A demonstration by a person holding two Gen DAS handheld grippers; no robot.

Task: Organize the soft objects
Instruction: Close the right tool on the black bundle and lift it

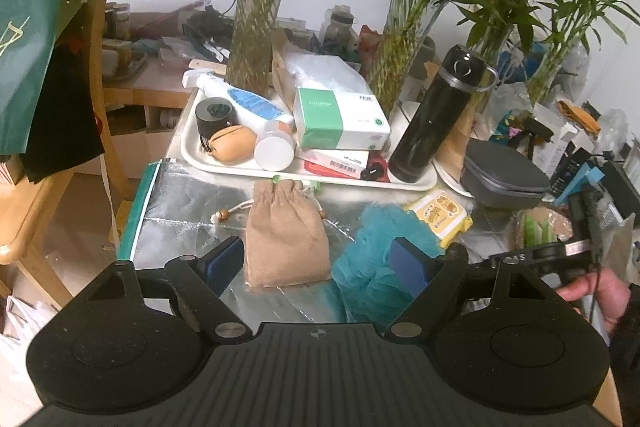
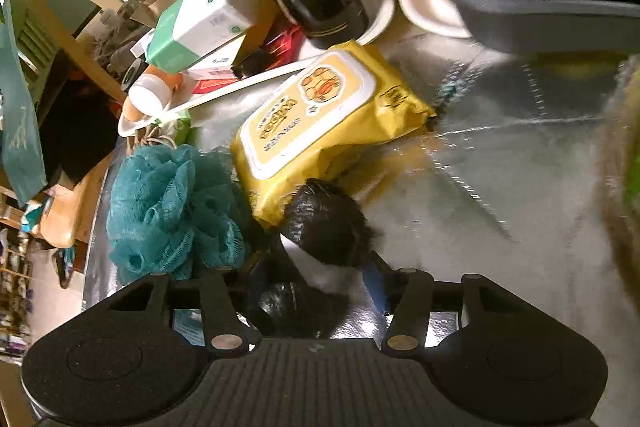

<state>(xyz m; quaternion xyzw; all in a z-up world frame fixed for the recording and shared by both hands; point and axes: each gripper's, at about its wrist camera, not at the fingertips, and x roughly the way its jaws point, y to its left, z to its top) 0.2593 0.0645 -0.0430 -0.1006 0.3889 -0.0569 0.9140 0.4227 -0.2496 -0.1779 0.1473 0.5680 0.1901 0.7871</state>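
A tan drawstring pouch (image 1: 285,237) lies on the silver foil mat (image 1: 188,211), between the fingers of my open left gripper (image 1: 318,267). A teal mesh bath pouf (image 1: 372,259) lies just right of it, behind the right finger; it also shows in the right wrist view (image 2: 174,211). A yellow wet-wipes pack (image 1: 438,217) lies beyond; it also shows in the right wrist view (image 2: 320,119). My right gripper (image 2: 320,279) is shut on a black and white fuzzy soft toy (image 2: 324,227), low over the mat beside the pouf and wipes.
A white tray (image 1: 224,169) holds a black flask (image 1: 434,115), green box (image 1: 340,119), lotion bottles and a tan pouch. A grey zip case (image 1: 504,175) sits to the right. Glass vases of bamboo stand behind. A wooden chair (image 1: 96,67) stands left.
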